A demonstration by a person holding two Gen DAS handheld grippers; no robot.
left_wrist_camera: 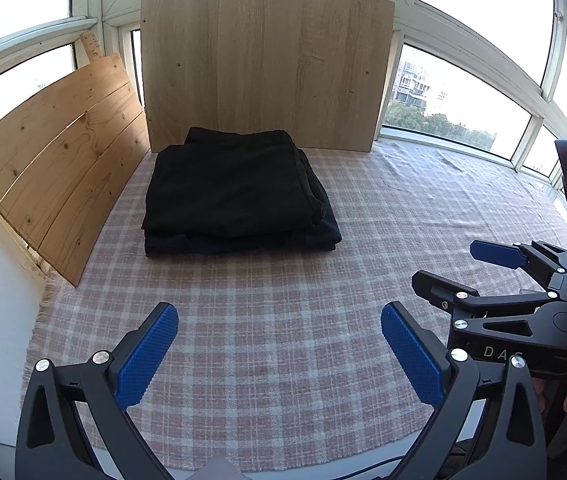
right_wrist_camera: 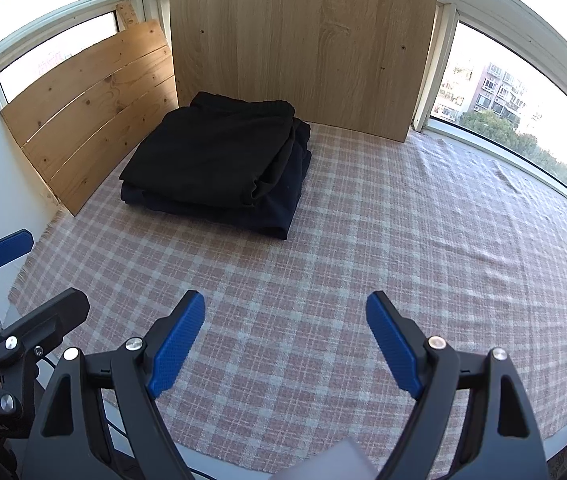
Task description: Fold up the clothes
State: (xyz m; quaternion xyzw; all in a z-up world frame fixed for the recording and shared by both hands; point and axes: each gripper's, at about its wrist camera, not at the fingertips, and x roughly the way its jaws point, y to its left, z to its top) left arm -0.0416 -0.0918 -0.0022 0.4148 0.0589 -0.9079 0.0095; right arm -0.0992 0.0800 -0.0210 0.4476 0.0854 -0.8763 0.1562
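The left gripper (left_wrist_camera: pixel 279 344) is held above the near part of a pink-and-white checked cloth (left_wrist_camera: pixel 283 288) that covers the tabletop. Its fingers (left_wrist_camera: pixel 145 360) are spread wide apart and hold nothing; blue textured pads face each other across the gap. The right gripper (right_wrist_camera: pixel 285 336) is in the same condition: fingers (right_wrist_camera: pixel 177 344) wide apart, nothing between them, positioned over the near part of the checked cloth (right_wrist_camera: pixel 363 248). The two grippers sit side by side. In the left wrist view the right gripper (left_wrist_camera: pixel 463 266) appears at the right edge, with its fingers apart, and in the right wrist view the left gripper (right_wrist_camera: pixel 31 272) appears at the lower left edge.

The folded black garments (left_wrist_camera: pixel 239 192) lie as a stack at the far side of the cloth, well apart from both grippers. The upper folded piece rests on a darker lower piece, whose edge protrudes at the front and right of the stack (right_wrist_camera: pixel 219 164).

Directly behind the stack, a light wooden board (left_wrist_camera: pixel 263 60) stands upright against the window. A slatted pine panel (left_wrist_camera: pixel 59 160) leans at an angle to the left of the stack. Windows (left_wrist_camera: pixel 463 92) surround the tabletop, with apartment buildings (right_wrist_camera: pixel 491 88) and trees visible outside.
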